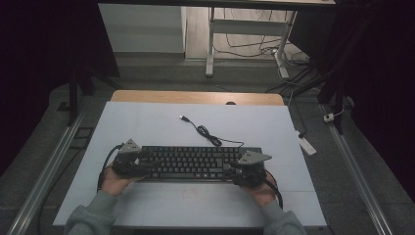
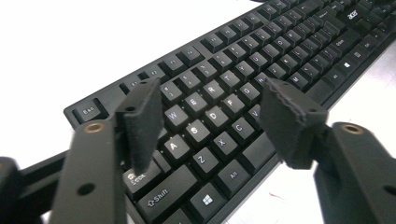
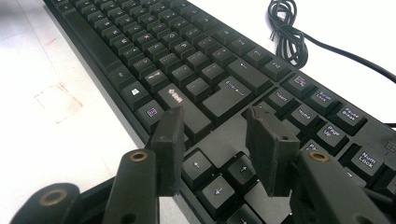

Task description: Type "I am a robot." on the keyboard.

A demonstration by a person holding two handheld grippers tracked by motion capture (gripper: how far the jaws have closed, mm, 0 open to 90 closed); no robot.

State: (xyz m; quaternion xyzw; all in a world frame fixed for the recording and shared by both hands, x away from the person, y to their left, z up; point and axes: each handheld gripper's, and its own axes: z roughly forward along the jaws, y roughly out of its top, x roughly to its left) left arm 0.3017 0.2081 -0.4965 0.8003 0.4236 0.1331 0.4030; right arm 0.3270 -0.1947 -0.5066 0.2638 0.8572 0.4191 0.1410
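A black keyboard [image 1: 195, 163] lies lengthwise across the near half of the white table [image 1: 147, 122]. Its cable [image 1: 208, 133] runs back in a coiled bundle and ends in a USB plug [image 1: 183, 118]. My left gripper [image 1: 146, 169] is at the keyboard's left end. Its jaws stand open over the letter keys [image 2: 201, 126], with nothing between the pads [image 2: 140, 126]. My right gripper [image 1: 230, 171] is at the right end. It is open over the arrow keys [image 3: 217, 179], with nothing gripped. The keyboard [image 3: 187, 60] and its coiled cable [image 3: 287, 32] stretch away behind it.
A faint red-edged mark [image 3: 58, 100] sits on the table in front of the keyboard. A wooden strip [image 1: 195, 97] borders the far edge. On the floor to the right lies a white power strip [image 1: 307, 145]; a desk frame [image 1: 210, 44] and loose cables stand beyond.
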